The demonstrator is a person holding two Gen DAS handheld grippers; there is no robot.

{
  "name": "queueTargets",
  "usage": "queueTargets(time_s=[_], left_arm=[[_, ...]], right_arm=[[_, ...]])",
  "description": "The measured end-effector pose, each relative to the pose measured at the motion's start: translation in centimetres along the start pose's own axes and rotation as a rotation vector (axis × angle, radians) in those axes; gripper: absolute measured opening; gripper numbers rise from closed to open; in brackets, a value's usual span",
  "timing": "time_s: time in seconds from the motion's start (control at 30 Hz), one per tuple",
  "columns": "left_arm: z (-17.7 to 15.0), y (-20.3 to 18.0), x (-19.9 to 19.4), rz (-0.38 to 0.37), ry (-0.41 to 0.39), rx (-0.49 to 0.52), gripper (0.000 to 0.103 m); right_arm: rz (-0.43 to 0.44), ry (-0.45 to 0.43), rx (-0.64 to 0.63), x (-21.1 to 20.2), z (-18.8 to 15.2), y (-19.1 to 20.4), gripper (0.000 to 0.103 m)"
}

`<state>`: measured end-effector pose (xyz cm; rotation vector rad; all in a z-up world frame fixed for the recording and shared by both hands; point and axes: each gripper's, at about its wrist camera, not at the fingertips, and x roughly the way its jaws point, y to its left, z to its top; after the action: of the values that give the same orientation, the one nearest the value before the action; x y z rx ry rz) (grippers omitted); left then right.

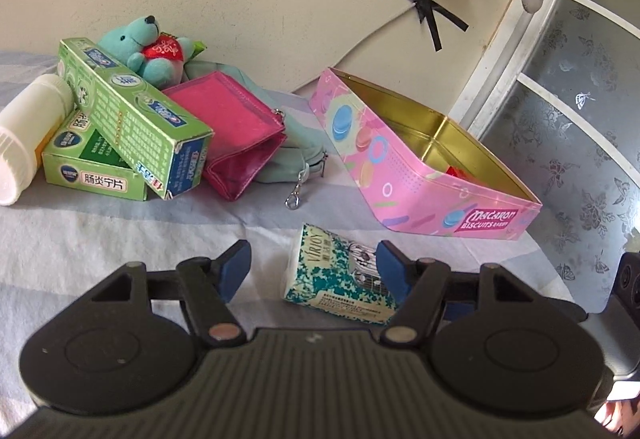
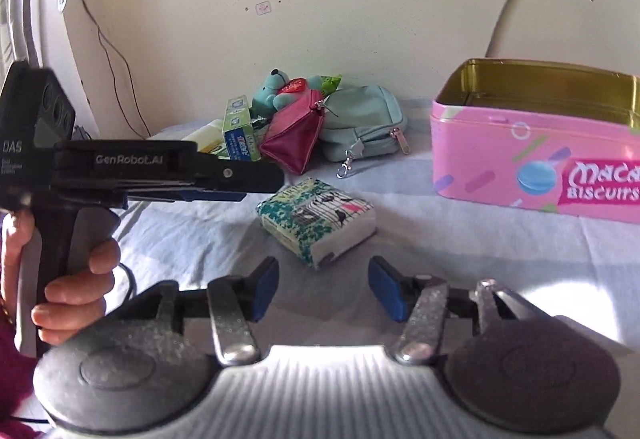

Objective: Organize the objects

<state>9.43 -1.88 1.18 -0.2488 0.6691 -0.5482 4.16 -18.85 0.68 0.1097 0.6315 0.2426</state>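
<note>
A green-patterned tissue pack [image 1: 340, 275] lies on the pale sheet, just ahead of my open left gripper [image 1: 312, 267], nearer its right finger. It also shows in the right wrist view [image 2: 318, 217], just ahead of my open, empty right gripper [image 2: 323, 285]. An open pink biscuit tin [image 1: 404, 159] stands to the right, with something red inside [image 1: 454, 171]. The tin also shows in the right wrist view [image 2: 532, 159]. The left gripper's body [image 2: 168, 175] reaches in from the left toward the pack.
A pile lies at the back left: a white bottle [image 1: 28, 131], two green boxes [image 1: 132, 115], a teal plush bear [image 1: 152, 47], a magenta pouch [image 1: 240, 131] and a mint pouch [image 2: 364, 123]. The wall is close behind. A window frame [image 1: 520, 51] stands right.
</note>
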Motion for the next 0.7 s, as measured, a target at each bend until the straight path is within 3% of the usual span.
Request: queueTargets(time_s=[0.17, 0.3, 0.4, 0.53, 0.7], left_arm=[[-0.4, 0.2, 1.5, 0.004, 0.038, -0.012, 0.063], [-0.6, -0.3, 1.8, -0.029, 0.051, -0.001, 0.046], [-0.8, -0.9, 1.5, -0.026, 0.045, 0.008, 0.045], [0.0, -3.2, 0.1, -0.038, -0.017, 0.053, 0.045], [2.8, -7.6, 0.4, -0.078, -0.110, 0.158, 0.045]], right_arm=[[-0.030, 0.013, -0.063, 2.0, 0.8, 0.6, 0.060], [-0.026, 0.003, -0.062, 2.4, 1.0, 0.3, 0.059], [-0.014, -0.016, -0.038, 2.0, 1.0, -0.1, 0.047], [-0.025, -0.144, -0.030, -0.4, 0.6, -0.3, 0.044], [-0.170, -0.367, -0.098, -3.6, 0.7, -0.4, 0.044]])
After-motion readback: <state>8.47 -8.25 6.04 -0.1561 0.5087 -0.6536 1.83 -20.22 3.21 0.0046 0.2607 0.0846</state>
